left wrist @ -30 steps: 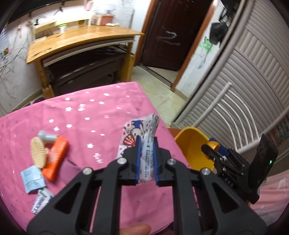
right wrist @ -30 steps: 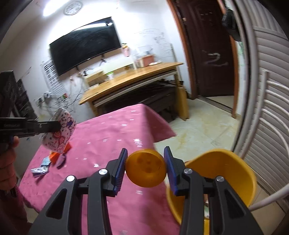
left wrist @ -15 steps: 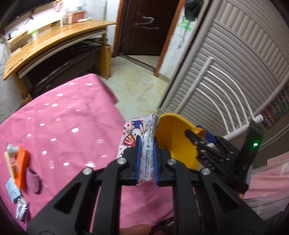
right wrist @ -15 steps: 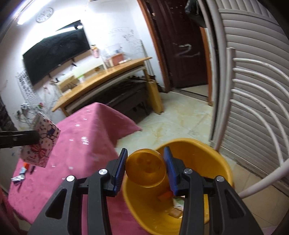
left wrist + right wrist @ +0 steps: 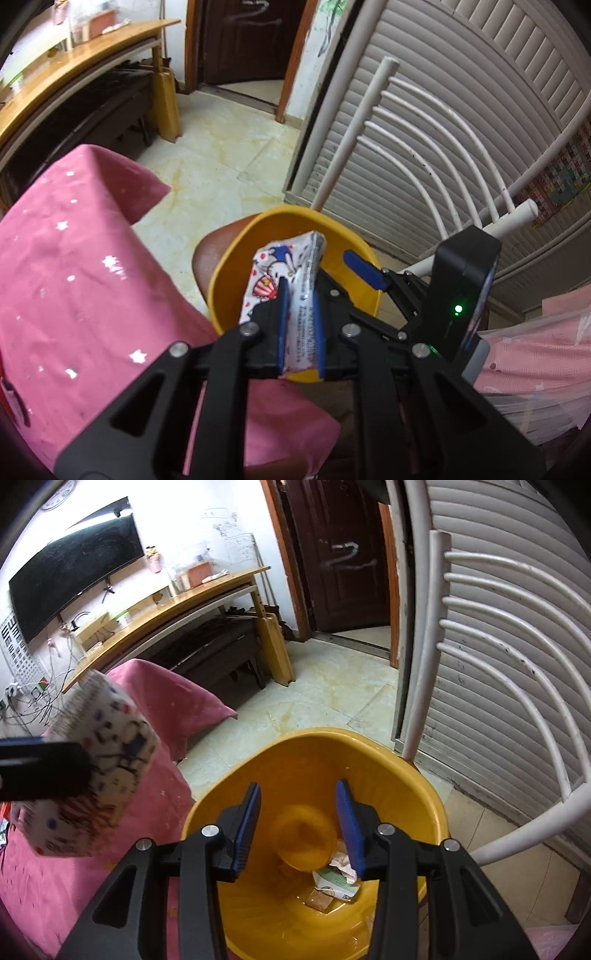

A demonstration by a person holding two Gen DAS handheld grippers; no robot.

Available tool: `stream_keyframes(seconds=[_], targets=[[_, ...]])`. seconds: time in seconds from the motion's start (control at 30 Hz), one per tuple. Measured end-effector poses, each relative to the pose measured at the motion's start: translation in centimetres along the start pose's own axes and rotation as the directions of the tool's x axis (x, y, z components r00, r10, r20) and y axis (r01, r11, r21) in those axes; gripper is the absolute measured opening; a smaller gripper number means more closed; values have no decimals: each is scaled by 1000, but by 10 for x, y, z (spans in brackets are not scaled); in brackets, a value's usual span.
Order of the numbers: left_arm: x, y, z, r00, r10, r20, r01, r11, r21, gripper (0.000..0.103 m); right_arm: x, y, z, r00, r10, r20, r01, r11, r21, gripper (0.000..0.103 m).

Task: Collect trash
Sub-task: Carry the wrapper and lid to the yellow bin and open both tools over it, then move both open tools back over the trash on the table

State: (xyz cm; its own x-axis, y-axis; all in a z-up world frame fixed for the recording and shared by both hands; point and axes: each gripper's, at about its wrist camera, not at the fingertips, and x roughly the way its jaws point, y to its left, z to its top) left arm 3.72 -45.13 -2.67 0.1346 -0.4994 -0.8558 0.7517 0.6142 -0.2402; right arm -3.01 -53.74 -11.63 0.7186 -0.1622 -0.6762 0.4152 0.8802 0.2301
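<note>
My left gripper (image 5: 300, 291) is shut on a white snack wrapper (image 5: 284, 266) printed with cartoon figures and holds it over the yellow basin (image 5: 229, 266). In the right wrist view the same wrapper (image 5: 110, 746) hangs at the left, just outside the basin's rim (image 5: 406, 771). My right gripper (image 5: 298, 790) stands open above the basin's middle. Below its fingers a round orange lid (image 5: 304, 834) shows blurred inside the basin, free of the pads. Paper scraps (image 5: 336, 878) lie on the basin's bottom. One blue pad (image 5: 364, 271) of the right gripper shows beyond the wrapper.
The basin sits on a brown chair seat (image 5: 210, 251) with a white barred chair back (image 5: 424, 147) behind it. The pink starred tablecloth (image 5: 74, 277) lies to the left, a louvred door (image 5: 517, 609) to the right, and a wooden desk (image 5: 184, 602) across the tiled floor.
Both grippers moved off the pink table to above the yellow basin. The orange lid left the right gripper's jaws and drops into the basin. The left grip on the wrapper is unchanged.
</note>
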Motion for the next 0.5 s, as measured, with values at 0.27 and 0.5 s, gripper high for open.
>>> stream_keyframes(seconds=[0.27, 0.5], targets=[[24, -2, 4, 999, 26, -38, -26, 1000, -3, 47, 4, -14, -2, 1000, -17, -15, 17, 1000, 26, 43], [20, 1, 1, 998, 65, -10, -65, 998, 0, 51, 5, -17, 0, 999, -33, -14, 34, 999, 36, 43]])
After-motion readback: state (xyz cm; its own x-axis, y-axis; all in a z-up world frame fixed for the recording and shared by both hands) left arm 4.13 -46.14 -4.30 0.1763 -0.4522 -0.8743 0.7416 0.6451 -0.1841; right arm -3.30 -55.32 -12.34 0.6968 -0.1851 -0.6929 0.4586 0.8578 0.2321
